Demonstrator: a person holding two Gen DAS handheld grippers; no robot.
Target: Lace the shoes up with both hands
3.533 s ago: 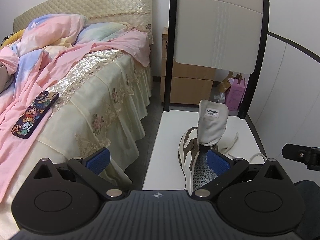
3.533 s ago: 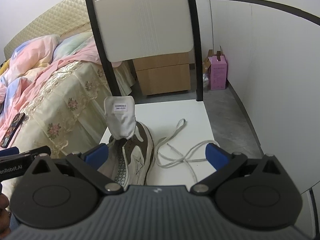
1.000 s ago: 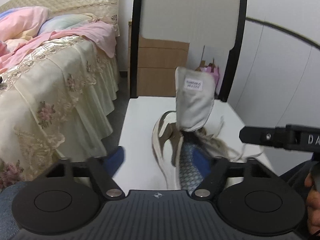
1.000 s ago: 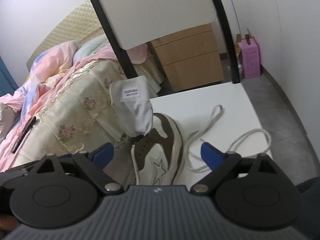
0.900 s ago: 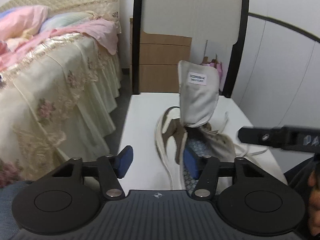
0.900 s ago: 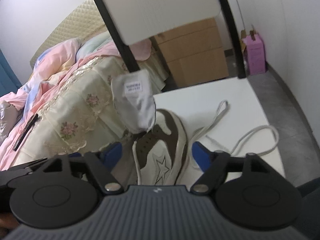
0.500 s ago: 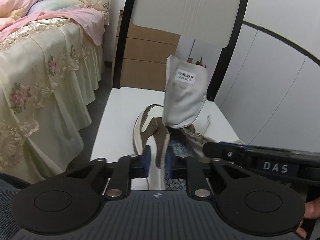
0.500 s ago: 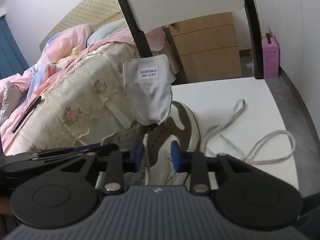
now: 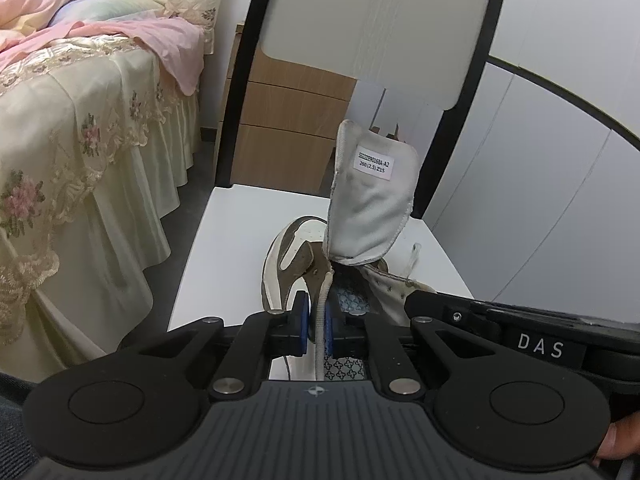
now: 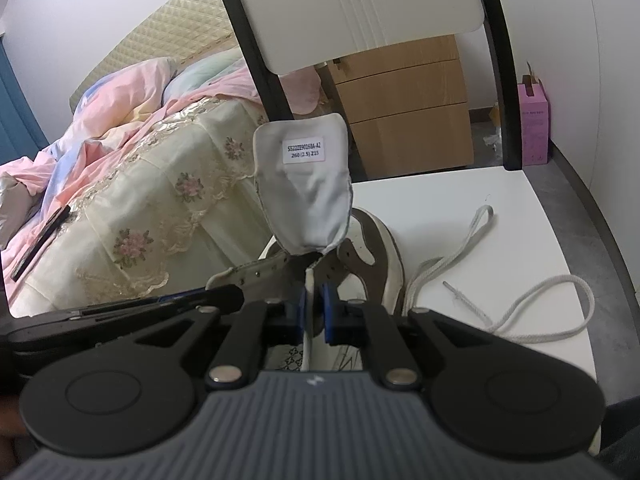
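You've got a white chair (image 10: 472,208) with black posts and a pale backrest filling 12 o'clock. Bed (image 9: 80,152) with cream floral lace cover at 9 o'clock, pink quilt (image 10: 120,104) rumpled on top, quilted headboard (image 10: 168,28) behind. Dark phone (image 10: 38,242) lies on the bed edge at 9 o'clock in your right view. Wooden drawer unit (image 10: 408,116) behind the chair at 1 o'clock. Pink box (image 10: 534,124) on grey floor at 2 o'clock, beside the curved white wall.

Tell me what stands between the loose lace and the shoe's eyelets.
Nothing visible. The lace lies free on the chair seat beside the shoe. The tongue stands upright, clear of the eyelets; both grippers grip the opening's edges.
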